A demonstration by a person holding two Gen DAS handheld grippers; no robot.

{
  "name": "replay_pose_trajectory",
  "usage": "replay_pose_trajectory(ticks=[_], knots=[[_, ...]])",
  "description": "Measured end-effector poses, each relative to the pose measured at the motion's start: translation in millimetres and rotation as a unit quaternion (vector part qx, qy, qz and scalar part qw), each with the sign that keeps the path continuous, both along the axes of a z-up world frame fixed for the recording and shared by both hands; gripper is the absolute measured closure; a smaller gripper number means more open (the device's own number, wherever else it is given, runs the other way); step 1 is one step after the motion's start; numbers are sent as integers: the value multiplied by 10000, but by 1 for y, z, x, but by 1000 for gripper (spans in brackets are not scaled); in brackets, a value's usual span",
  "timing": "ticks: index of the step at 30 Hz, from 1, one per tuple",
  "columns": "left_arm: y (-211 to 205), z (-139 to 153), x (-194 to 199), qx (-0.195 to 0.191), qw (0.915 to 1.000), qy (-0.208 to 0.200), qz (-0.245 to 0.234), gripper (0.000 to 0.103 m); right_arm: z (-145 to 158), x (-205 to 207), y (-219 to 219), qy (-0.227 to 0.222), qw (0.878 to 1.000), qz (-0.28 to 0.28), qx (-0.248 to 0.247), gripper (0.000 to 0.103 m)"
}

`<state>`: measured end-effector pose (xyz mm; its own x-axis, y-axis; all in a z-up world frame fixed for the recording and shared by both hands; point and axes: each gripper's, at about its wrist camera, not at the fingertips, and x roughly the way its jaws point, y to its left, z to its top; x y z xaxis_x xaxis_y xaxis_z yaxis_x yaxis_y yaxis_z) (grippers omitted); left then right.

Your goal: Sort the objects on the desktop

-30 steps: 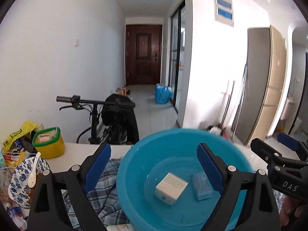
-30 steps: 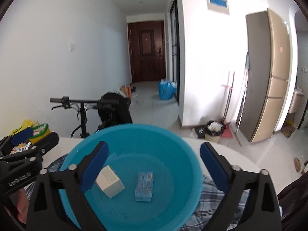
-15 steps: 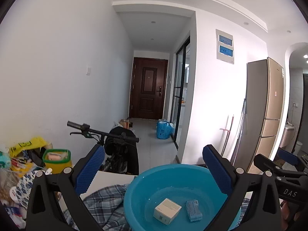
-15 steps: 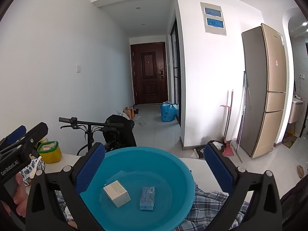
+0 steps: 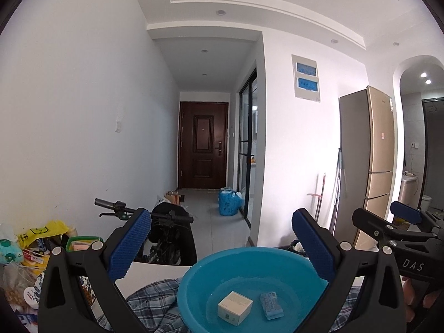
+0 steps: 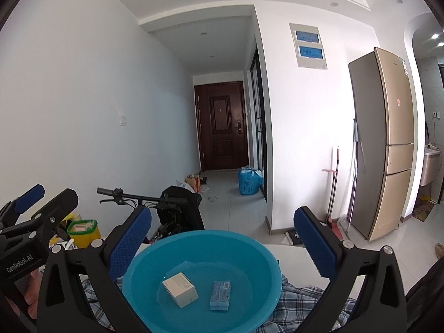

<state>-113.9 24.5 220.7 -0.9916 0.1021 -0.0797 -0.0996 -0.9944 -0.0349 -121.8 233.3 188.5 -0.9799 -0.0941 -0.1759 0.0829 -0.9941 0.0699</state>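
The left gripper (image 5: 222, 247) has its fingers (image 5: 130, 244) spread as wide as they go, having just been opening, and nothing lies between them. The right gripper (image 6: 222, 241) also stands with its fingers (image 6: 130, 240) wide apart and empty.

The blue basin (image 5: 194, 283) sits on a plaid cloth (image 5: 149, 302) spread over the white surface (image 5: 155, 273). In the left wrist view the basin lies low in the frame, below and ahead of the fingers, shifted toward the right-hand finger, whose blue pad overlaps the basin's far right rim in the picture; whether they touch I cannot tell. In the right wrist view the basin (image 6: 138, 272) lies centred under the gap between the two fingers, clear of both pads.

Inside the basin rest two things, apart from each other: a white carton (image 5: 235, 307) toward the left and a small blue packet (image 5: 271, 305) to its right. The same pair shows in the right wrist view, the white carton (image 6: 180, 289) tilted on the basin floor and the blue packet (image 6: 220, 295) just beside it. Neither touches any finger.

At the left end of the surface lies a pile of clutter, with a yellow tub with a green rim (image 6: 83, 233) and a yellow bag (image 5: 41, 233). A person's hand (image 5: 419, 297) shows under the right gripper's body in the left wrist view. Beyond the surface stands a bicycle (image 6: 155, 202).
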Motion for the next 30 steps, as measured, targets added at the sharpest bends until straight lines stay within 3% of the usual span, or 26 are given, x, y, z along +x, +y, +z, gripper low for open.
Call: replay_pose_trajectory(ticks=[6, 13, 21, 27, 30], knots=[[1, 11, 30, 12, 9989, 396, 257, 0, 11, 26, -2, 373, 9991, -123, 133, 1], [-4, 18, 60, 122, 9976, 682, 56, 0, 21, 49, -2, 715, 9974, -48, 33, 1], [-1, 19, 68, 74, 9981, 608, -41, 0, 21, 61, -13, 802, 9967, 50, 136, 1], [-1, 22, 73, 116, 9988, 468, -95, 0, 20, 64, -8, 490, 9987, 48, 119, 1], [0, 22, 80, 81, 9990, 439, -62, 0, 23, 76, -5, 556, 9984, -7, 124, 1]])
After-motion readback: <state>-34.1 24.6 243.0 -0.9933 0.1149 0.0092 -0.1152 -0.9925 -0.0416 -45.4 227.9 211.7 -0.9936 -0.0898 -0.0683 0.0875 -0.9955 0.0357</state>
